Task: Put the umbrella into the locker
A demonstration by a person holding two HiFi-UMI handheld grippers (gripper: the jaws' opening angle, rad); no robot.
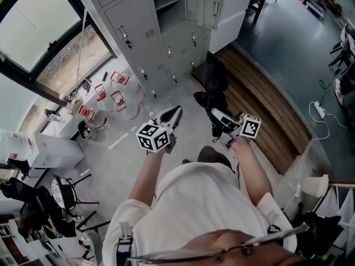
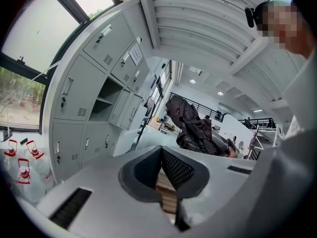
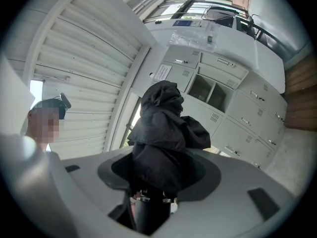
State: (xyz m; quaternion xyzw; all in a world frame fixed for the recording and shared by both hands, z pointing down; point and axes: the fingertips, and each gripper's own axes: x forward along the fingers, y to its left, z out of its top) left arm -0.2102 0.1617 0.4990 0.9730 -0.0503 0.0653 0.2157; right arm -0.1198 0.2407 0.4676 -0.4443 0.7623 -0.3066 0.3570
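Claws sit nearest, just ahead of the person's white shirt (image 1: 205, 198). The left claw (image 1: 175, 112) is clenched on nothing: in the left gripper view its two dark jaws meet at the tips (image 2: 161, 150), and only a sliver of wooden flooring shows through the gap behind them. The right claw (image 1: 215, 115) is grasping the umbrella (image 1: 214, 85), a folded black one. In the right gripper view the jaws (image 3: 157, 168) are spread only as far as the bundle's lower part, and the loose fabric (image 3: 163, 128) rises upright out of them and bulges over both sides. Seen from the left gripper view, the umbrella (image 2: 190, 125) stands just beside that claw, apart from it. From above, the umbrella hangs over the grey floor (image 1: 183, 96) at the edge of a wooden strip (image 1: 260, 104), near the locker (image 1: 138, 32) but not in it. Farther on, the grey locker bank has an open compartment (image 1: 169, 7) with its door (image 1: 211, 4) swung out. Clear water jugs (image 1: 113, 96) with red labels stand against its left end, below the window.
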